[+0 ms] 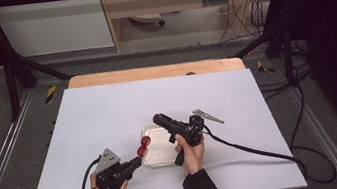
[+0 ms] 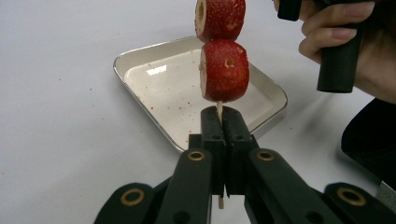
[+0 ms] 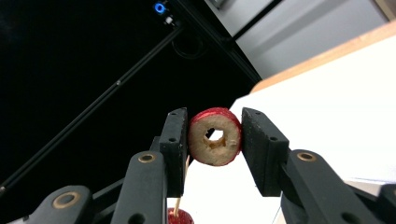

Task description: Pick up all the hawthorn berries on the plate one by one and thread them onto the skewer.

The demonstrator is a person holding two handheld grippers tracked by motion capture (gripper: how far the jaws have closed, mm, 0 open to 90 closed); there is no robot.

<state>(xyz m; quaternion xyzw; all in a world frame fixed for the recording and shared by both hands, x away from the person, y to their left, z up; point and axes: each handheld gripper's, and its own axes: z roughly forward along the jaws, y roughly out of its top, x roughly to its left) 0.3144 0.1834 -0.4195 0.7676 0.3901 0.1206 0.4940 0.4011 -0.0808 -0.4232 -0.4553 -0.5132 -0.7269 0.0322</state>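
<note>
My left claw (image 2: 220, 122) clamping thin wooden stick (image 2: 219, 108), two red fruit rings (image 2: 223, 70) sitting skewered on it, hovering above metal tray (image 2: 154, 86). My right claw (image 3: 214, 140) pinching third ring (image 3: 215, 136) by its sides, holding it above stick tip. Tray resting on white table (image 1: 108, 113).

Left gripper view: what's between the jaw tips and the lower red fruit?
Only a short bare stretch of skewer, in the left gripper view. The left gripper clamps the stick just below the lower fruit.
</note>
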